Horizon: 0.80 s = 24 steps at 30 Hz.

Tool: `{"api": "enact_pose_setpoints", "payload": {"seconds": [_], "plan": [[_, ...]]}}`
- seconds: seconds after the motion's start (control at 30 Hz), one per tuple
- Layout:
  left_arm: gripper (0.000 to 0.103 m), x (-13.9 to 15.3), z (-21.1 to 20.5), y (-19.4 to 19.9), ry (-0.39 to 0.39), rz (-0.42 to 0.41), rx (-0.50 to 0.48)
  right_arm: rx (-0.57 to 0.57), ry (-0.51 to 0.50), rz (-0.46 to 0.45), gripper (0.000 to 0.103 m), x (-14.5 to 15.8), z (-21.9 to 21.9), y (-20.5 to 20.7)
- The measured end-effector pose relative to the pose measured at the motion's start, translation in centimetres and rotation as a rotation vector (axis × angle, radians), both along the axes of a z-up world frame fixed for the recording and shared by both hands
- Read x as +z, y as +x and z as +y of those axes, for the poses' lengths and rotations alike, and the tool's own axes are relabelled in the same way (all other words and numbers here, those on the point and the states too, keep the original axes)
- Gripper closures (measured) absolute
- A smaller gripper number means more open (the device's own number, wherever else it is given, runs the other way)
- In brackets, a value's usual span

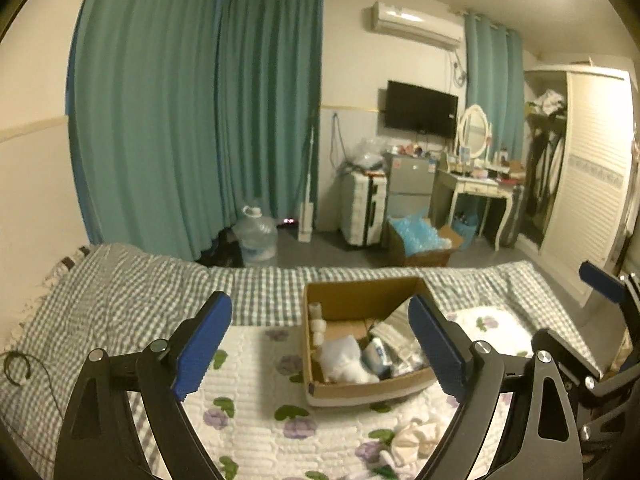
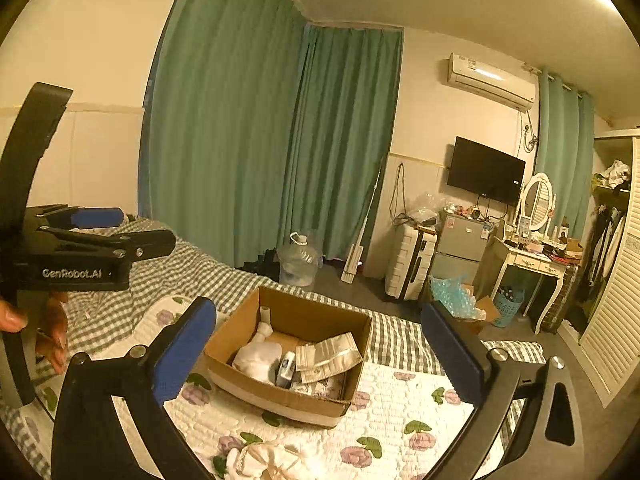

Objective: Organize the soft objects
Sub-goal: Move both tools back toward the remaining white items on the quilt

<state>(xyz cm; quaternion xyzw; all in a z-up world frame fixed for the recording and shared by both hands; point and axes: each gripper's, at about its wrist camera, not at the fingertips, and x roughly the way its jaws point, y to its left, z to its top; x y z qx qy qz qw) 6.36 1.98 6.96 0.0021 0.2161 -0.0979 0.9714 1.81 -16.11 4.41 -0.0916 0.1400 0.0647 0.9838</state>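
An open cardboard box (image 1: 320, 390) (image 2: 228, 342) sits on the bed's floral quilt (image 1: 256, 412) (image 2: 400, 420). Inside lie a white soft bundle (image 1: 344, 358) (image 2: 258, 356), small white rolls, a blue-and-white packet (image 1: 378, 354) (image 2: 286, 368) and silver packets (image 2: 328, 356). A cream and white soft cloth heap (image 1: 408, 440) (image 2: 264, 460) lies on the quilt in front of the box. My left gripper (image 1: 320, 348) is open and empty, held above the quilt before the box; it also shows in the right wrist view (image 2: 104, 224). My right gripper (image 2: 320, 356) is open and empty, framing the box.
A checked grey blanket (image 1: 120, 300) covers the far bed edge. Beyond it on the floor stand a water jug (image 1: 256, 236), a suitcase (image 1: 364, 208), a box of blue packing (image 1: 420, 240), a dresser with mirror (image 1: 476, 184) and a wardrobe (image 1: 592, 176).
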Motion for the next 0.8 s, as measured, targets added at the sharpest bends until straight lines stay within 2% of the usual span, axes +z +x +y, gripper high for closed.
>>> {"api": "enact_pose_setpoints", "payload": {"seconds": [0.13, 0.27, 0.47, 0.7, 0.8], "plan": [[0.012, -1.8, -0.8, 0.0, 0.031, 0.046, -0.023, 0.019, 0.006, 0.031, 0.000, -1.4, -0.6, 0.5], [0.012, -3.5, -1.4, -0.5, 0.043, 0.044, -0.025, 0.019, 0.018, 0.055, 0.000, -3.1, -1.5, 0.7], [0.012, -6.7, -2.7, -0.4, 0.073, 0.089, -0.034, 0.016, 0.035, 0.119, 0.000, -6.3, -2.9, 1.6], [0.012, -11.6, -3.9, -0.3, 0.072, 0.185, -0.051, 0.011, 0.047, 0.211, 0.000, -10.0, -4.0, 3.4], [0.012, -13.9, -4.4, -0.4, 0.080, 0.228, -0.050, 0.023, 0.022, 0.239, 0.000, -11.5, -3.9, 4.0]]}}
